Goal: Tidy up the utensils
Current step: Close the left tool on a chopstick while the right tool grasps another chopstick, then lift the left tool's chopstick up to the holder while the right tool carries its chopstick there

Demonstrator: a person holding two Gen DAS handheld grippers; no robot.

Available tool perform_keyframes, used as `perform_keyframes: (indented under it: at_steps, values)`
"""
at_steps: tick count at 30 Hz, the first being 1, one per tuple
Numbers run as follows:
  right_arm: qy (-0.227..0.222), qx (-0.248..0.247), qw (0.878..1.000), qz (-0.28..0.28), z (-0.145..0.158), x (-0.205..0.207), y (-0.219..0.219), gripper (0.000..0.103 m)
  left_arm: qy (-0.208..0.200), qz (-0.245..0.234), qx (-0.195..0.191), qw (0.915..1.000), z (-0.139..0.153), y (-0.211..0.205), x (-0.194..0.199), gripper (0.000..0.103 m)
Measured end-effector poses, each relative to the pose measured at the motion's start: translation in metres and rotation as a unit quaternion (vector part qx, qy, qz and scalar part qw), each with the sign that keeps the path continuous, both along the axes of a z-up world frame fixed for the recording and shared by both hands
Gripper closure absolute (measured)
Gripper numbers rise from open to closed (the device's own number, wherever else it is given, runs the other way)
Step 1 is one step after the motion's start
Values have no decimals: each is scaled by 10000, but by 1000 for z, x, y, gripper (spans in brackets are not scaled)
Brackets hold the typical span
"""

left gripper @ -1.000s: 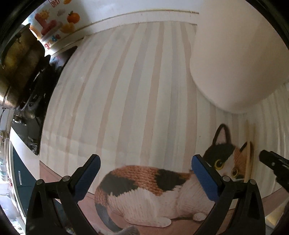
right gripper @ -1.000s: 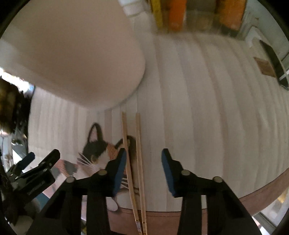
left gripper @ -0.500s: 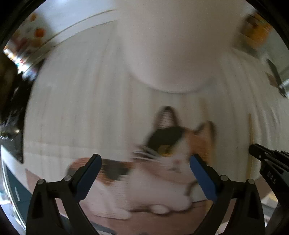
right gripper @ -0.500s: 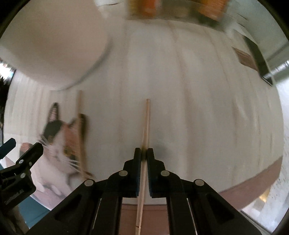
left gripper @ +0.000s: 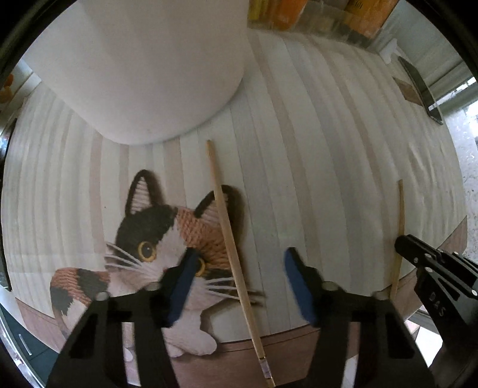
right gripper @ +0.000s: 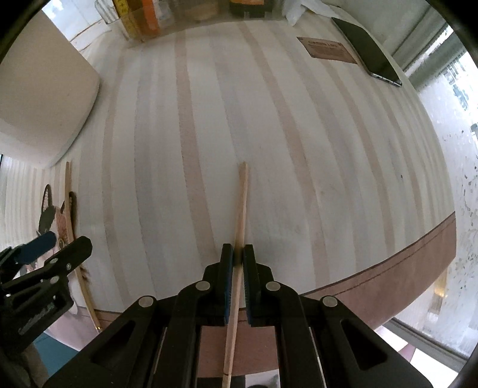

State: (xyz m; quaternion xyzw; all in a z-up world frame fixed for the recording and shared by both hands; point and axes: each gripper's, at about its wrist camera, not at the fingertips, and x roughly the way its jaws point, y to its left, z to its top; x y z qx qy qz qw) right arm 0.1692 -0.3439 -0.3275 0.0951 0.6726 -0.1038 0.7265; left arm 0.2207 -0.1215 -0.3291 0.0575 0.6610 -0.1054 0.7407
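Note:
Two wooden chopsticks lie on a striped placemat (left gripper: 313, 149) with a cat picture. One chopstick (left gripper: 230, 238) crosses the cat's ear. My left gripper (left gripper: 239, 283) points down over it with its jaws closing; the stick sits between the blue pads, which do not touch it. The other chopstick (right gripper: 242, 209) is pinched in my right gripper (right gripper: 237, 259), which is shut on it, with the stick's far end over the mat. In the left wrist view that gripper (left gripper: 403, 243) and its stick (left gripper: 398, 226) appear at the right. The left gripper (right gripper: 59, 244) shows at the right view's left edge.
A large white container (left gripper: 143, 68) stands at the back left of the mat. A dark phone (right gripper: 370, 56) and a brown card (right gripper: 327, 47) lie at the back right. A clear box of orange packets (right gripper: 149, 15) stands behind. The table edge (right gripper: 388, 274) runs close below the grippers.
The right gripper shut on one of the paired chopsticks and carried it right, away from the other. The left gripper slid right over the remaining chopstick and its jaws narrowed.

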Motion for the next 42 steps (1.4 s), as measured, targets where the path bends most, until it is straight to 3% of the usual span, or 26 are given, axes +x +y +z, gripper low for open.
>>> perform_keyframes:
  at_steps: [2, 3, 6, 10, 16, 24, 28, 30, 33, 38, 42]
  values:
    - [-7, -5, 10000, -12, -3, 0, -7, 96, -62, -26, 42, 10000, 0, 0, 0, 68]
    - [-5, -13, 10000, -11, -4, -1, -8, 96, -117, -43, 99, 9999, 1, 1, 0, 86]
    - [27, -74, 10000, 20, -2, 9, 0, 96, -126, -43, 75, 9999, 1, 9, 0, 97]
    - [56, -103, 9999, 68, -5, 26, 24, 96, -185, 10, 250, 9995, 0, 34, -1, 98]
    - [53, 236, 9992, 330, -2, 34, 67, 96, -142, 378, 434, 9982, -3, 88, -12, 98]
    - [101, 675, 9942, 828, -4, 46, 135, 96, -34, 878, 296, 9957, -3, 147, -22, 98]
    - [165, 466, 9931, 1067, -3, 48, 157, 96, -35, 852, 300, 9959, -2, 178, -11, 98]
    - [226, 446, 9930, 1073, -3, 48, 161, 96, -36, 838, 309, 9960, -3, 180, -12, 98]
    - [314, 460, 9923, 1107, -4, 51, 162, 96, -20, 844, 297, 9960, -5, 151, -18, 98]
    - [426, 321, 9911, 1218, -12, 87, 154, 95, -17, 848, 282, 9960, 7, 116, -2, 98]
    - [364, 140, 9901, 1346, -11, 87, 167, 95, -97, 825, 286, 9961, 4, 115, 1, 98]
